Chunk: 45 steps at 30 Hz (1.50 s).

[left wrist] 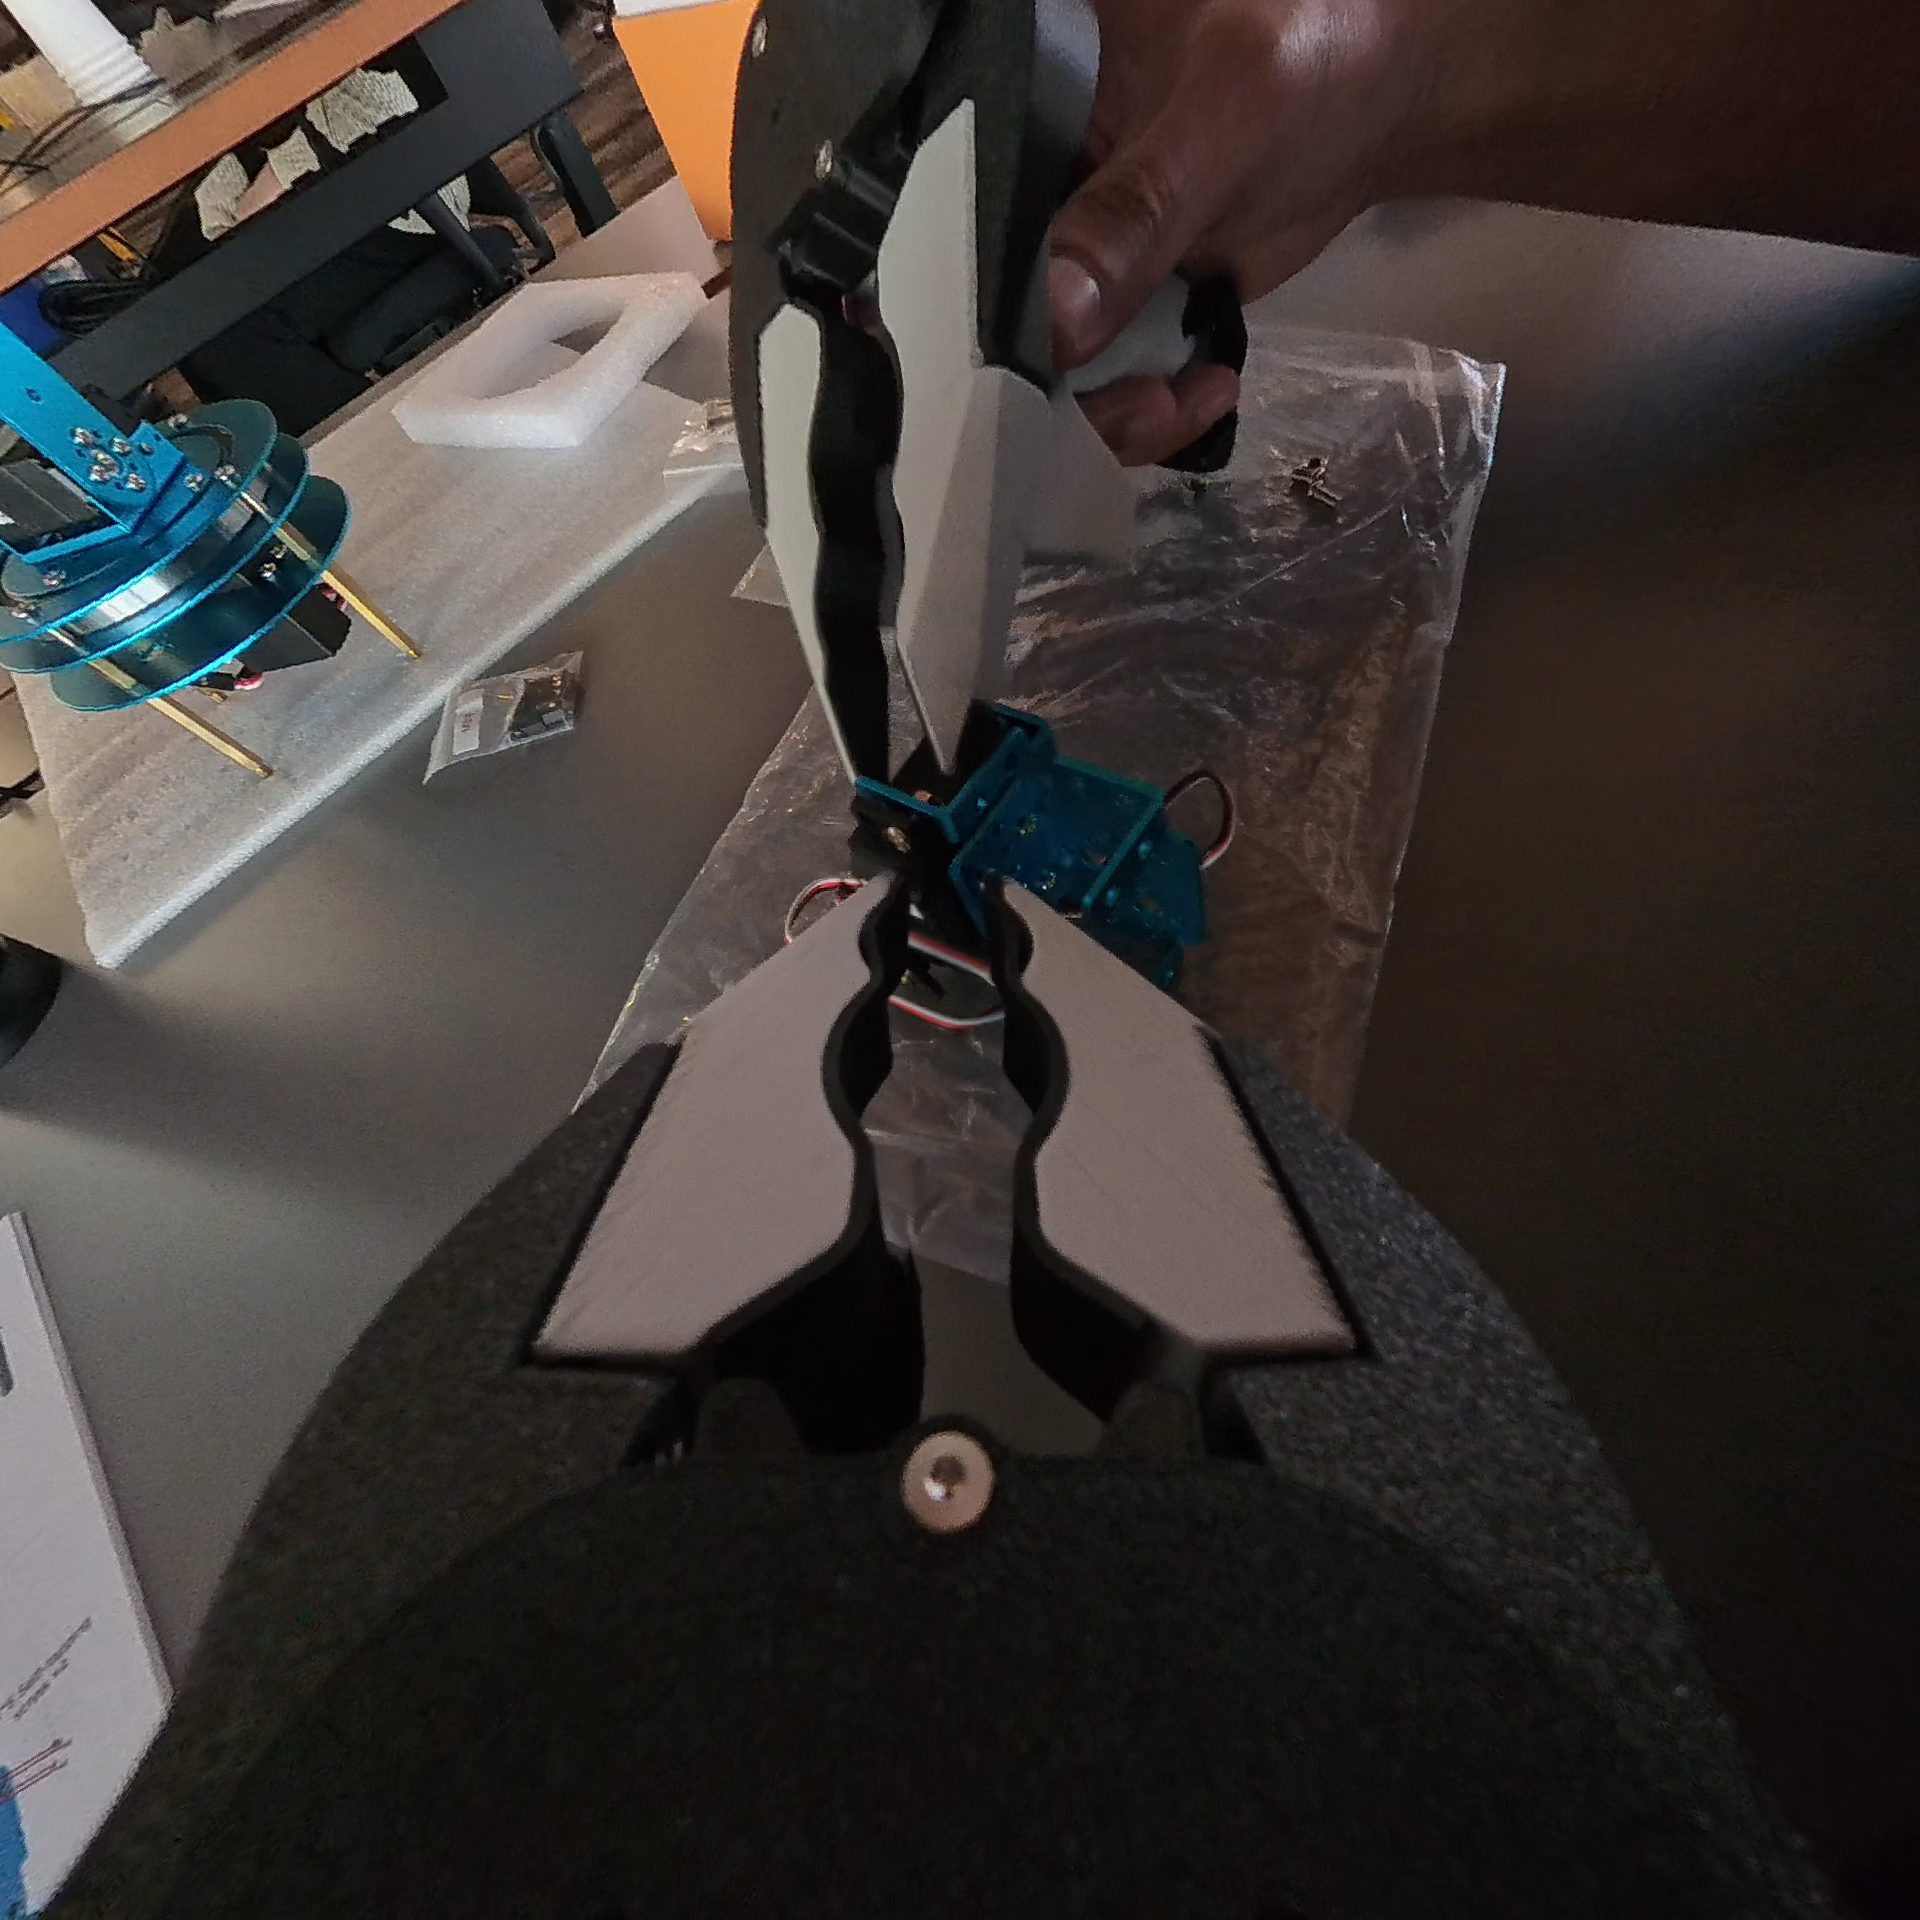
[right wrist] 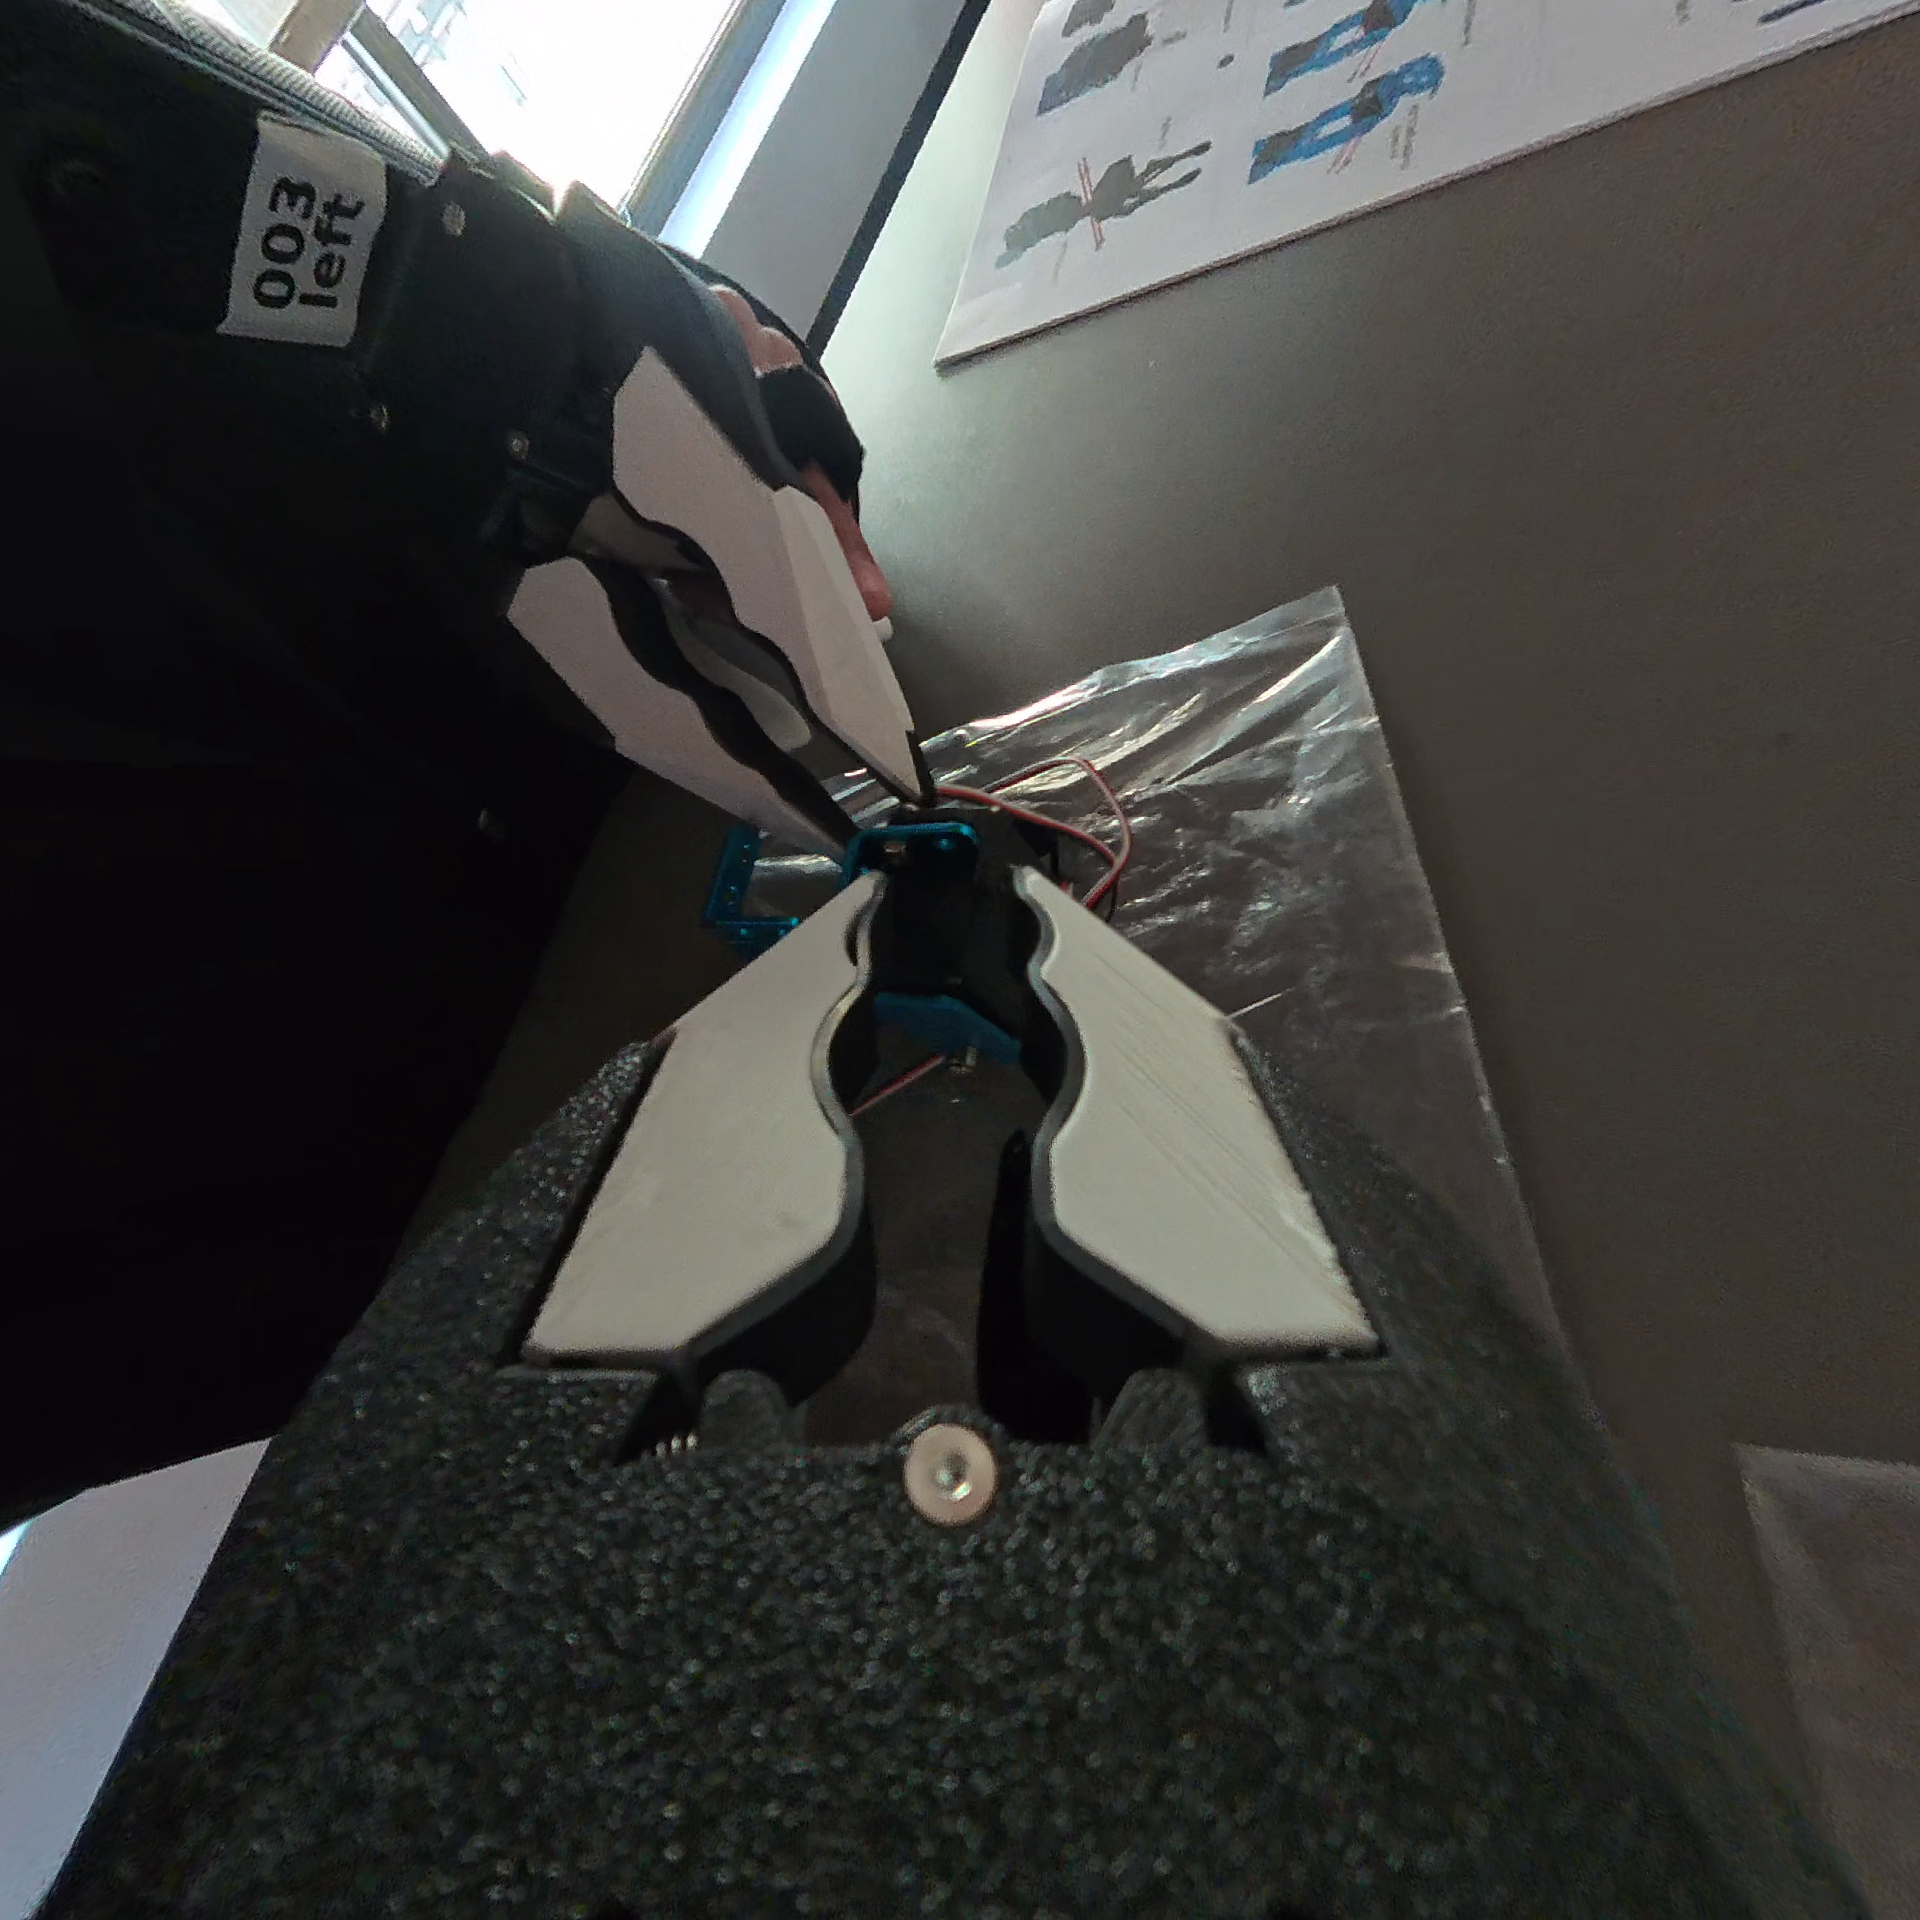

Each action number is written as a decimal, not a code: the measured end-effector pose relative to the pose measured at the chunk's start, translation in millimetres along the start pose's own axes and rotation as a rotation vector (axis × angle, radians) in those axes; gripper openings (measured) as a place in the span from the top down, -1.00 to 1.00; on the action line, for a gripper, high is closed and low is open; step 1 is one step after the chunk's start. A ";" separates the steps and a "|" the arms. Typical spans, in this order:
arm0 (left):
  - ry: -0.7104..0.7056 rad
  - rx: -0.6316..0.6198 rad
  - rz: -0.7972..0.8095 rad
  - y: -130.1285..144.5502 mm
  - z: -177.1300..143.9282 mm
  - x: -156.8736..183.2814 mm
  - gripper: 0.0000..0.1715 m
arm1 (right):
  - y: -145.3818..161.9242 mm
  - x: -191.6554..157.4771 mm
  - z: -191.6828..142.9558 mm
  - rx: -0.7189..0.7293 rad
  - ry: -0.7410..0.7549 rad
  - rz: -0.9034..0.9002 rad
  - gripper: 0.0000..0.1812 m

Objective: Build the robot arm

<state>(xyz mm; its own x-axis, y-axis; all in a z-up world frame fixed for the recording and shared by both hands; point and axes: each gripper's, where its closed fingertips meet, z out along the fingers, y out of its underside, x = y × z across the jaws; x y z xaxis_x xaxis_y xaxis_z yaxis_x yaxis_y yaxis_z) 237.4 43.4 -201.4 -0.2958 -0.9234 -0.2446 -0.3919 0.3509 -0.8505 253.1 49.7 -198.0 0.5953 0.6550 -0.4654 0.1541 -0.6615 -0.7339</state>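
A small assembly of blue metal brackets [left wrist: 1081,842] and a black servo [right wrist: 935,935] with red, white and black wires [left wrist: 935,997] is held just above a clear plastic bag [left wrist: 1247,644] on the grey table. My left gripper [left wrist: 943,883] is closed on the servo end from the near side. My right gripper [left wrist: 902,771], held by a hand, comes down from above and pinches the top of the same assembly. In the right wrist view my right gripper [right wrist: 951,881] has the black servo between its fingers. There the left gripper [right wrist: 878,816] touches the blue bracket [right wrist: 914,842] from the upper left.
A blue round-plate robot base [left wrist: 156,540] on brass legs stands at far left on a white foam sheet [left wrist: 364,582]. A white foam frame [left wrist: 551,364], a small parts bag [left wrist: 509,712] and loose screws [left wrist: 1311,480] lie around. An illustrated instruction sheet [right wrist: 1455,125] lies farther off. Only a small space, under 4 cm, lies between the two pairs of fingers. The blue round-plate robot base [left wrist: 156,540] lies around 25 cm away from my right fingertips.
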 end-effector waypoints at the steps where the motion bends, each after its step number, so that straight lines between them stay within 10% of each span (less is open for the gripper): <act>1: 0.009 0.002 0.001 -0.2 -0.6 0.2 0.83 | -1.5 0.9 -2.0 0.008 0.005 0.004 0.76; 15: 0.564 0.064 0.065 -9.7 10.7 1.7 0.51 | -4.1 -3.8 -6.2 0.146 0.127 0.235 0.67; 45: 0.551 0.114 0.145 -8.4 19.4 3.1 0.65 | -2.1 7.8 -5.1 0.169 0.239 0.238 0.62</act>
<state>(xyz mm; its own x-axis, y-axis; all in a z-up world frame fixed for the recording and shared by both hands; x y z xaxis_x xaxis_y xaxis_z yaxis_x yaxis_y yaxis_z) 256.7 34.6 -204.1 -0.7614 -0.6389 -0.1098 -0.2262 0.4206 -0.8786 261.5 54.3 -197.6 0.7689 0.3733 -0.5191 -0.1312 -0.7025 -0.6995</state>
